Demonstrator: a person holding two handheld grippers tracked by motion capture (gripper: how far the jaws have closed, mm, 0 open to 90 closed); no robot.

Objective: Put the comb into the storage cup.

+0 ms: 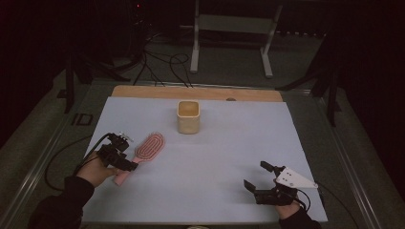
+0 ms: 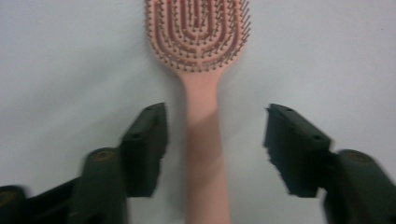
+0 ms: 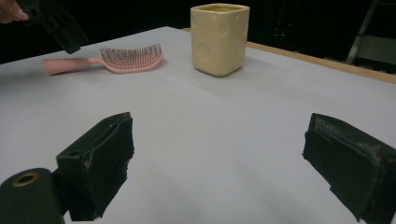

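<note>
- Between the jaws of the left gripper (image 2: 215, 149), a pink hairbrush (image 2: 201, 84) lies flat on the bench (image 2: 70, 60). Its handle runs up the gap between them, and neither pad touches it; the jaws stand apart.
- Just past the jaw tips, the handle widens into the bristled head, which points away from the gripper.
- Beyond the brush head, further up the bench, stands a cream square cup (image 1: 188, 116), upright and well apart from the brush.
- Between the jaws of the right gripper (image 3: 219, 163) lies bare pale bench; they stand wide open, holding nothing.
- Far ahead of the right jaws, the cup stands upright, with the brush lying off to its left, bristles up.
</note>
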